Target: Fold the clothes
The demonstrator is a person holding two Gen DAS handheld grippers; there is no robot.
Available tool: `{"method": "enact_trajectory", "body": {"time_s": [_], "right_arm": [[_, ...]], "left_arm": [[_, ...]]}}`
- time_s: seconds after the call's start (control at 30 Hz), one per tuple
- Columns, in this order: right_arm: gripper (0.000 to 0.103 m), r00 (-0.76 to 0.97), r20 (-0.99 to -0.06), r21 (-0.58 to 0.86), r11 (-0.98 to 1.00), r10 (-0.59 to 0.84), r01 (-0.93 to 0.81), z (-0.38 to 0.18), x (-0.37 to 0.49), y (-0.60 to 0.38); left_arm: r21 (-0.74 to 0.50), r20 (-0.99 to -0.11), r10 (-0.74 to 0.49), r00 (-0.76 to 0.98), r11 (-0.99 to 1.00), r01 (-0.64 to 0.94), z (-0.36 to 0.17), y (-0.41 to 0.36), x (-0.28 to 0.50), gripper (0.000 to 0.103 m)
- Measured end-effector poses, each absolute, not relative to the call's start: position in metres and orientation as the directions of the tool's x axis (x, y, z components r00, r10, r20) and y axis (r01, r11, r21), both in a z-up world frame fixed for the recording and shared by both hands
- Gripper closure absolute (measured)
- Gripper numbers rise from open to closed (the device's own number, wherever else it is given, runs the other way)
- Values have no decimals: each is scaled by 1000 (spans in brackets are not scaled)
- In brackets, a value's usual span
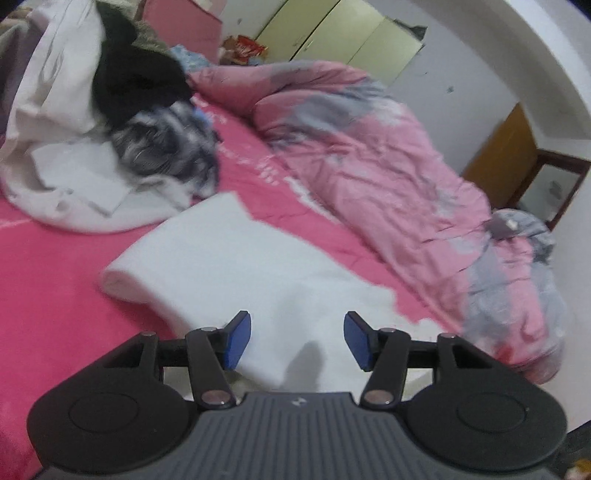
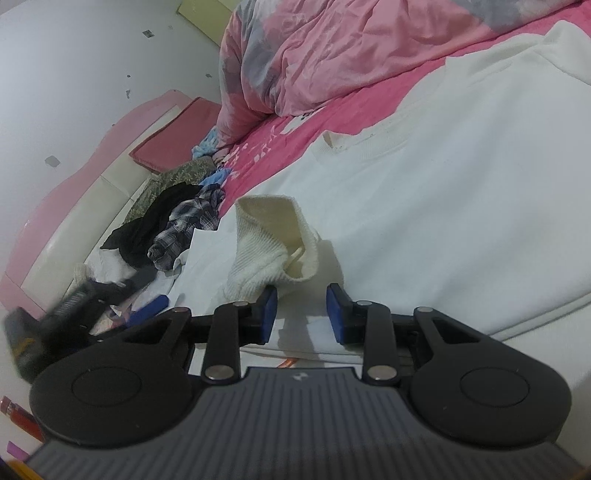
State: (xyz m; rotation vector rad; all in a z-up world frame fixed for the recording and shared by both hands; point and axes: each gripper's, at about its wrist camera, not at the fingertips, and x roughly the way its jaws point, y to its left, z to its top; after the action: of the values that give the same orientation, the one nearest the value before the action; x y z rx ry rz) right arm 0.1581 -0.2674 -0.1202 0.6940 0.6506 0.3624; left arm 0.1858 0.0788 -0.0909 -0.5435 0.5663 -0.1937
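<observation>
A white sweater (image 1: pixel 236 254) lies partly folded on the pink bed sheet (image 1: pixel 55 266). My left gripper (image 1: pixel 297 339) is open just above the sweater's near edge, holding nothing. In the right wrist view the same white sweater (image 2: pixel 443 206) spreads flat, with its ribbed cuff (image 2: pixel 273 243) turned up just ahead of my right gripper (image 2: pixel 301 314). The right gripper is open and empty, its left pad close to the cuff. The left gripper shows blurred at the left of that view (image 2: pixel 92 299).
A pile of unfolded clothes, white, black and plaid (image 1: pixel 122 122), lies at the head of the bed. A crumpled pink and grey duvet (image 1: pixel 388 162) runs along the far side. A pink headboard (image 2: pixel 74 184) and a green wardrobe (image 1: pixel 343 33) stand behind.
</observation>
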Motion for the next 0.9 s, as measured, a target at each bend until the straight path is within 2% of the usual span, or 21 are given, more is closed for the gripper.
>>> {"method": "enact_trajectory", "body": {"time_s": [0.07, 0.13, 0.27, 0.4, 0.43, 0.5, 0.57, 0.6, 0.8, 0.9], "right_arm": [[53, 739, -420, 709, 699, 526, -95, -115, 157, -266], [47, 733, -415, 726, 681, 540, -91, -110, 157, -263], [42, 705, -435, 733, 675, 560, -84, -100, 166, -249], [42, 697, -497, 716, 698, 517, -6, -99, 180, -239], [45, 699, -504, 718, 696, 508, 12, -100, 183, -238], [61, 707, -498, 735, 677, 501, 38, -101, 187, -239], [94, 715, -506, 732, 678, 483, 60, -101, 190, -240], [99, 720, -509, 725, 686, 471, 64, -101, 190, -241], [100, 833, -434, 675, 736, 344, 48, -70, 172, -272], [100, 877, -419, 617, 782, 235, 85, -52, 159, -304]], "left_arm": [[-532, -465, -316, 827, 847, 25, -99, 80, 184, 47], [-529, -457, -315, 832, 848, 30, -101, 80, 185, 47], [-547, -438, -328, 837, 836, 42, -106, 83, 187, 46], [-592, -404, -356, 843, 804, 56, -111, 89, 187, 46], [-602, -396, -363, 843, 796, 60, -112, 90, 186, 46], [-619, -376, -378, 846, 782, 74, -112, 93, 185, 45], [-629, -353, -394, 849, 772, 97, -111, 94, 183, 44], [-633, -341, -402, 850, 766, 109, -111, 94, 182, 44], [-638, -168, -488, 857, 716, 283, -98, 93, 164, 42], [-629, -127, -505, 854, 706, 324, -94, 90, 159, 42]]}}
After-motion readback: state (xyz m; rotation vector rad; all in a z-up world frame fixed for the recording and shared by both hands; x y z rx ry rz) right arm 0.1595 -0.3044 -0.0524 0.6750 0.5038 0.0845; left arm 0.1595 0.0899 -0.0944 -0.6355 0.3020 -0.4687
